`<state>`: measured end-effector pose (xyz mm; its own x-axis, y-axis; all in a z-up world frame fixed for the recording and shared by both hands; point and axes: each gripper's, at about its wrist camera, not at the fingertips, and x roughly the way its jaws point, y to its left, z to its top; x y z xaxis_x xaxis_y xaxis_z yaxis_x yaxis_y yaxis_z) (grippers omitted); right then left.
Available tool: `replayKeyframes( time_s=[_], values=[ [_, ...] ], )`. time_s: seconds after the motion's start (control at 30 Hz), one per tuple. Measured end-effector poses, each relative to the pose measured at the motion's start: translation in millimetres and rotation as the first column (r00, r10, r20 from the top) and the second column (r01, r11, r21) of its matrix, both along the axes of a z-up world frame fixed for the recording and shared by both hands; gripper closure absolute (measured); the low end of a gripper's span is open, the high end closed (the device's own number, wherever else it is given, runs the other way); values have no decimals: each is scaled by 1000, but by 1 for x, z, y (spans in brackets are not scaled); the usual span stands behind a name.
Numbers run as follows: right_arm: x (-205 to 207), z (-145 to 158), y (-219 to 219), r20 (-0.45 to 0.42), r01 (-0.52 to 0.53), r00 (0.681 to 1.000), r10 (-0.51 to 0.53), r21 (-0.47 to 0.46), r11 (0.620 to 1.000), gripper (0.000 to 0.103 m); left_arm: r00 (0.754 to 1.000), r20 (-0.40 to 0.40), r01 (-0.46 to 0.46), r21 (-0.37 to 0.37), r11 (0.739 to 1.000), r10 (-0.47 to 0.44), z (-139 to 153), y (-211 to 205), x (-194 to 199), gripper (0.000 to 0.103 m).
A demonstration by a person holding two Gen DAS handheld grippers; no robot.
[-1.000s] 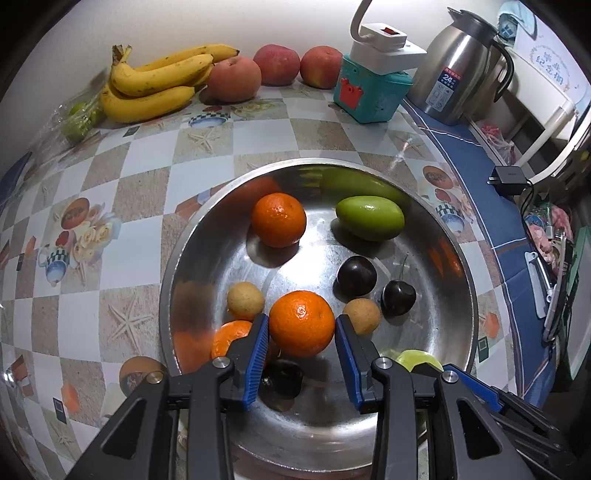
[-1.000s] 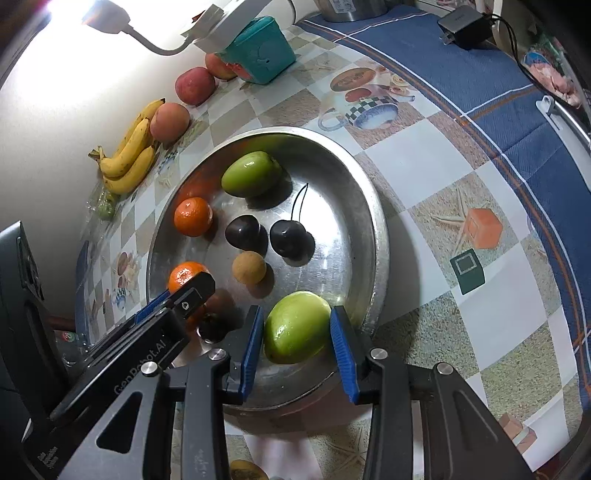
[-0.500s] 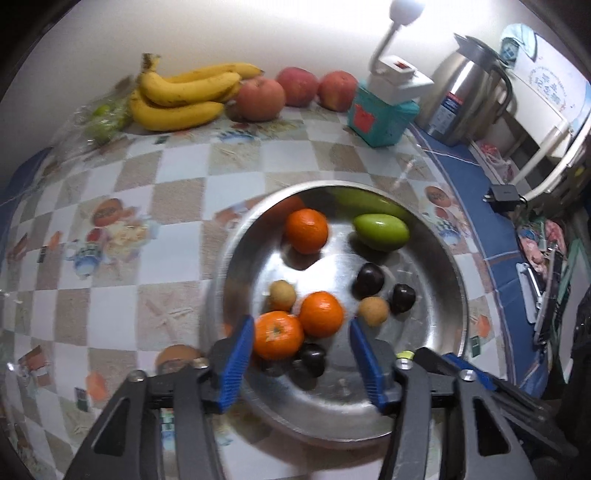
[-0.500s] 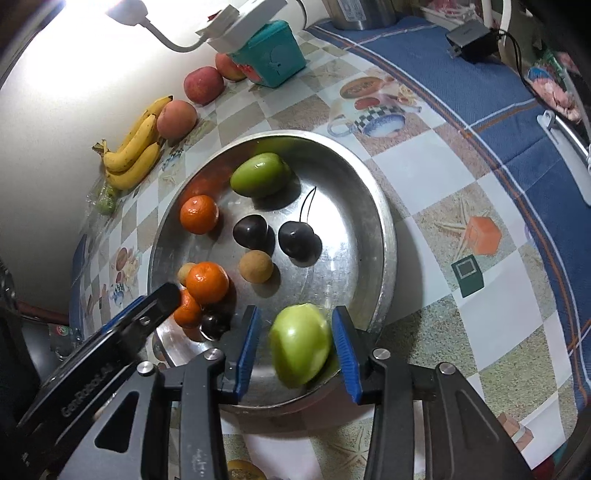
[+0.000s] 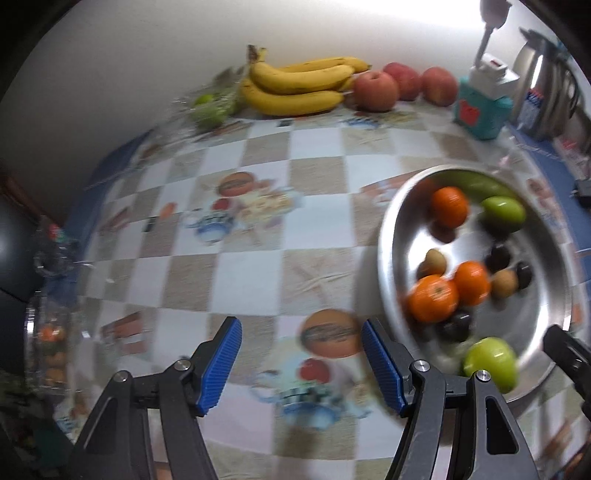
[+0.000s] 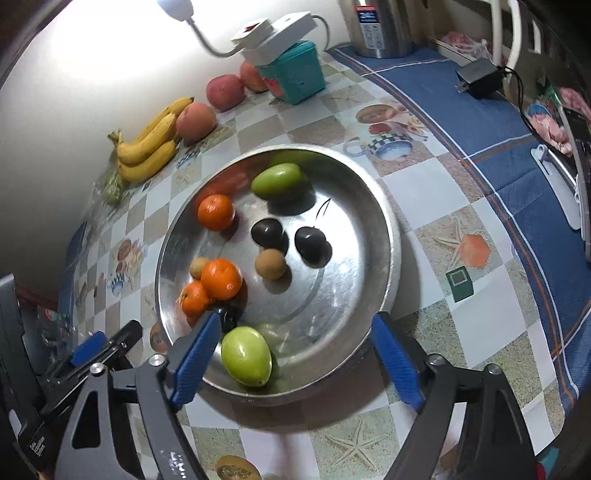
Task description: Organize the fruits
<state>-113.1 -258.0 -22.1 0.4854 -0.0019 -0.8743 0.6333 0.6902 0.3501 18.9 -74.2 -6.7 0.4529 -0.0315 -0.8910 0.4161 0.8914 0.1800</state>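
A teal box (image 6: 295,72) with a white lamp base (image 6: 275,35) on top stands at twelve o'clock on the checked tablecloth (image 6: 476,299). A steel kettle (image 6: 380,27) stands at one o'clock, a black charger (image 6: 478,77) at two.

Checkered tablecloth (image 6: 476,314) w/ steel bowl (image 6: 384,221), bananas (image 6: 151,144), apples (image 6: 195,120), teal box (image 6: 299,74), kettle (image 6: 380,26).
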Motion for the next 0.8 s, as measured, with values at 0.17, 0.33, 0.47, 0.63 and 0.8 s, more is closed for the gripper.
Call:
replayKeyframes(
  time_s=[0.17, 0.33, 0.47, 0.63, 0.8],
  values=[
    [0, -3, 17, -25, -48, 999, 47, -36, 998, 5, 999, -14, -34, 12, 999, 34, 0, 16, -1, 32],
    [-6, -2, 28, -30, -66, 997, 65, -61, 996, 5, 999, -14, -46, 16, 999, 46, 5, 26, -11, 32],
    [-11, -3, 35, -38, -71, 997, 69, -65, 995, 5, 998, -40, -48, 1, 999, 48, 8, 38, -22, 32],
    [-19, -2, 39, -39, -67, 997, 65, -69, 995, 5, 998, -47, -40, 14, 999, 41, 7, 49, -36, 32],
    [-24, -3, 40, -46, -64, 997, 61, -73, 995, 5, 998, -51, -40, 0, 999, 40, 9, 54, -41, 32]
  ],
)
